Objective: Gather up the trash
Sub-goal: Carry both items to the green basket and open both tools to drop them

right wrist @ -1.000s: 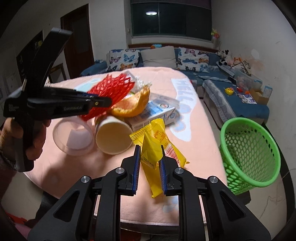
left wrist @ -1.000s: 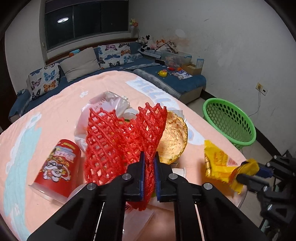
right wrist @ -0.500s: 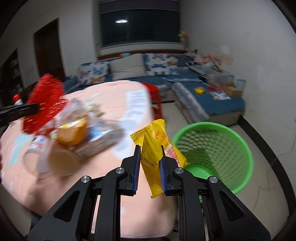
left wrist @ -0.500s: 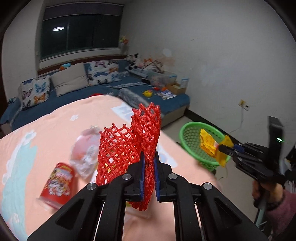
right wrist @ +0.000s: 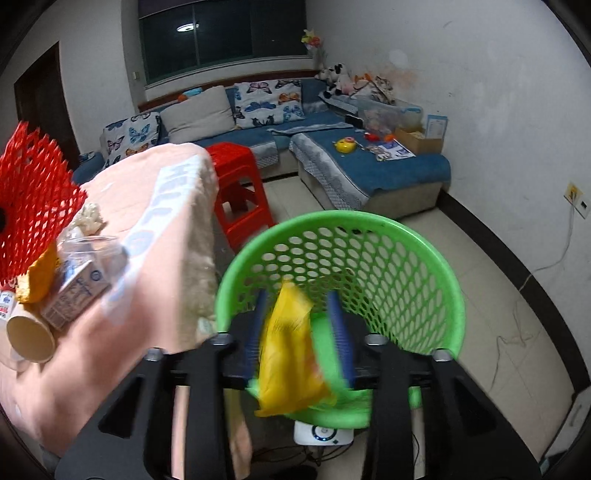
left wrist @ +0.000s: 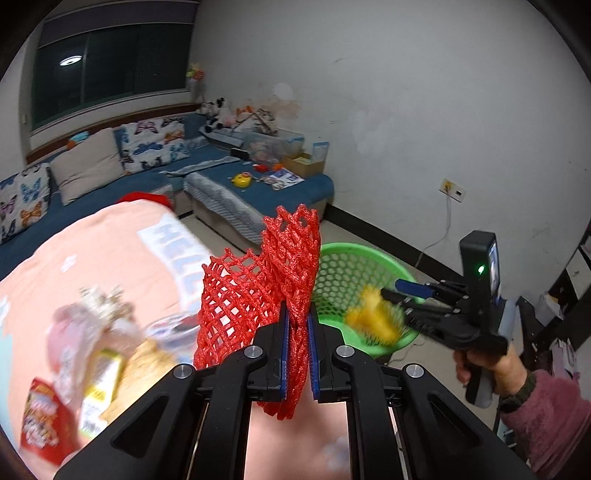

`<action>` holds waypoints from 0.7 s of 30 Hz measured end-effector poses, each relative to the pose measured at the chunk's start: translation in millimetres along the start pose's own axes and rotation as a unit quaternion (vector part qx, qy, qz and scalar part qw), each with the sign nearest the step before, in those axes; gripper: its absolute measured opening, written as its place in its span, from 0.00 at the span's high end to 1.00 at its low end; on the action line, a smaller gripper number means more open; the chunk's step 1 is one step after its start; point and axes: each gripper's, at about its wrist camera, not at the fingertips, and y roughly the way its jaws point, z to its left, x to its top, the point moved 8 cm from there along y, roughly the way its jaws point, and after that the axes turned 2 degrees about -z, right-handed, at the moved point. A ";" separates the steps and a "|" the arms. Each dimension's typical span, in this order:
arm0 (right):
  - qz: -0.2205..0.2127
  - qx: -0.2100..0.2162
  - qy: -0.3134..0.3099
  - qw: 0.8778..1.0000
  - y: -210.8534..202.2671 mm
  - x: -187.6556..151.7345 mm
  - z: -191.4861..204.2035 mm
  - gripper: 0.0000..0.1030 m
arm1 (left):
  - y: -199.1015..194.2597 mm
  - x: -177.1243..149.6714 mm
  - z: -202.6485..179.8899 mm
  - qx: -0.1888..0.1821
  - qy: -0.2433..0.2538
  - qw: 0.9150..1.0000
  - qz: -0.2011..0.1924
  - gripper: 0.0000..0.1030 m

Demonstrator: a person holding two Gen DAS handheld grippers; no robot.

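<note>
Pink-clothed worktop [left wrist: 110, 251] at left; left tongs [left wrist: 297, 332] pinch light, springy red netting [left wrist: 258, 291] low; right tongs [right wrist: 299, 332], jaws just parting, release limp yellow wrapper [right wrist: 288, 347] over green basket [right wrist: 436, 266].

white walls [right wrist: 498, 110], blue sofa [right wrist: 369, 162], dark window [right wrist: 221, 37]

A red plastic stool [right wrist: 240, 188] is standing just beside the table [right wrist: 177, 229], which is wearing a peach cloth. Butterfly-print cushions [right wrist: 266, 99] are leaning along the back of a blue corner sofa [right wrist: 399, 166], where a yellow toy [right wrist: 345, 144] is lying near a cardboard box [right wrist: 417, 139]. A ceiling lamp is reflecting in the dark window [right wrist: 221, 33].
</note>
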 end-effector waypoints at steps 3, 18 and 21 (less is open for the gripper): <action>-0.002 -0.004 0.011 1.000 -1.0 -1.2 -12.3 0.54 | 19.4 7.7 -16.8 -0.020 0.003 1.000 0.006 0.92; -0.031 -0.023 0.032 0.999 -45.4 -21.7 -60.5 0.39 | 135.9 24.0 -94.2 -0.081 0.021 0.994 0.066 0.90; -0.031 -0.026 0.039 0.998 -48.7 -28.2 -69.1 0.39 | 153.9 22.9 -103.7 -0.086 0.017 0.993 0.076 0.85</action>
